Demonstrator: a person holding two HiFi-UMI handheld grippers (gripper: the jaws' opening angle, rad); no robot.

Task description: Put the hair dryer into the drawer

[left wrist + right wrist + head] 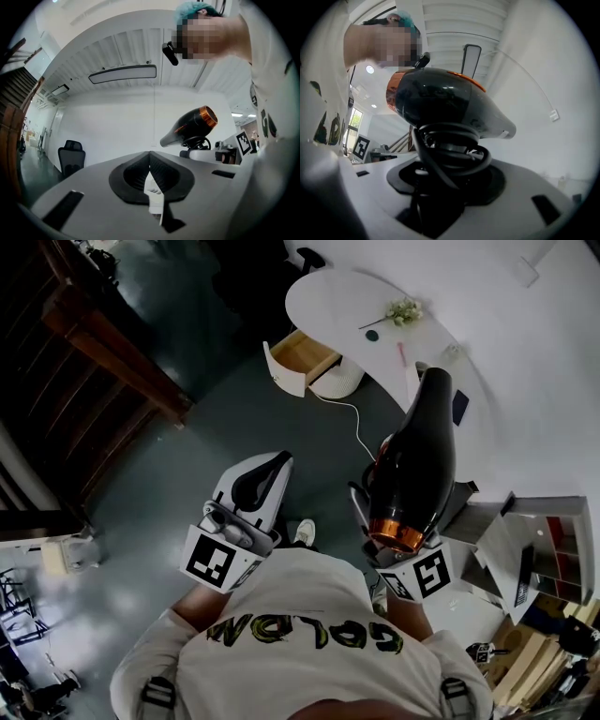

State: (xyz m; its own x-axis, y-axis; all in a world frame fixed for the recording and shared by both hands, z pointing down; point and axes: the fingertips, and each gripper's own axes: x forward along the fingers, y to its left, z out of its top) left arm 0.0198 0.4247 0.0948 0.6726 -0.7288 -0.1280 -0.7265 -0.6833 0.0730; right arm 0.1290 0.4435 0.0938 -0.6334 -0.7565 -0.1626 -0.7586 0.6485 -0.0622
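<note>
Hair dryer (419, 460) clamped by its handle in right gripper (449, 174) (cord coiled round handle), nozzle toward 12 o'clock; open drawer (298, 360) at 11 o'clock, well apart; left gripper (150, 164) closed, empty.

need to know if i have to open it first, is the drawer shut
No, the drawer stands pulled out from under the white table, with its wooden inside showing.
</note>
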